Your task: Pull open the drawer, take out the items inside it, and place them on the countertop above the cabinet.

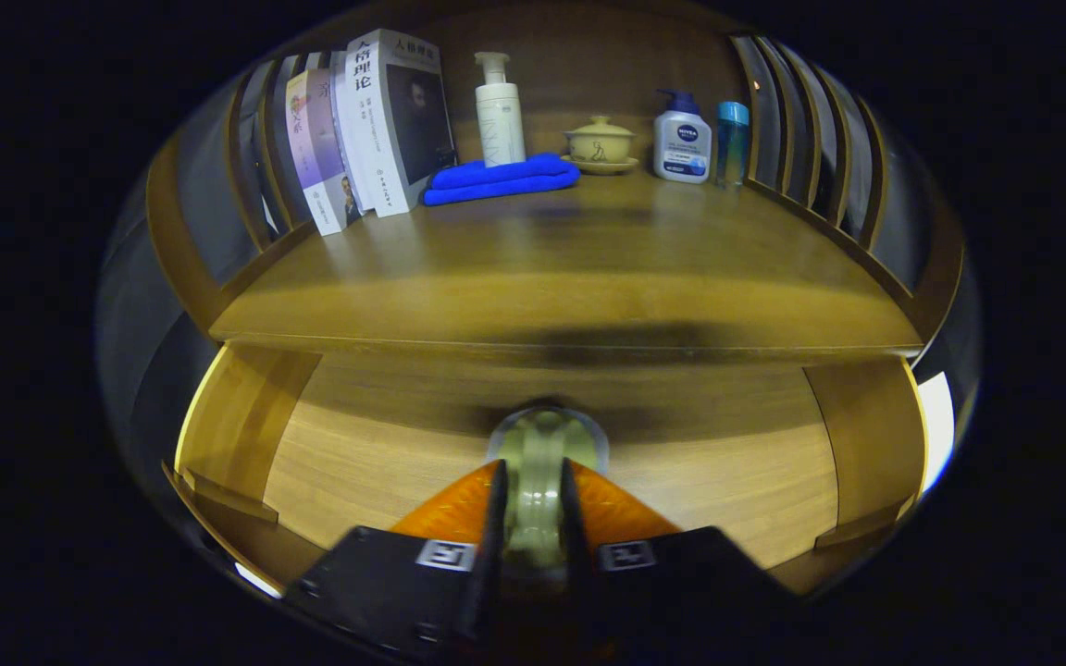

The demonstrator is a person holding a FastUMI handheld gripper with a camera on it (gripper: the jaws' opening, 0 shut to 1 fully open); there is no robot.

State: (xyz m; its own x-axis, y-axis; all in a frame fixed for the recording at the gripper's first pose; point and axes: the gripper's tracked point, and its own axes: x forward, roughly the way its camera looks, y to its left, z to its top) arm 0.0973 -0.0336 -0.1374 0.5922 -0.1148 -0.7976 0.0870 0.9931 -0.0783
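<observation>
My gripper (pixel 534 474) is shut on a round, pale knob (pixel 544 439) with a metal base ring, and both fingers press its sides. The knob sits in the middle of the light wooden drawer front (pixel 376 462). That panel lies just under the front edge of the wooden countertop (pixel 570 268), with its upper part in the countertop's shadow. The inside of the drawer is hidden. I cannot tell how far out the drawer stands.
At the back of the countertop stand several books (pixel 376 129), a folded blue cloth (pixel 501 178), a white pump bottle (pixel 499 111), a lidded cream cup on a saucer (pixel 600 144), a white lotion bottle (pixel 682 141) and a teal bottle (pixel 732 139). Slatted wooden sides (pixel 801 139) flank the top.
</observation>
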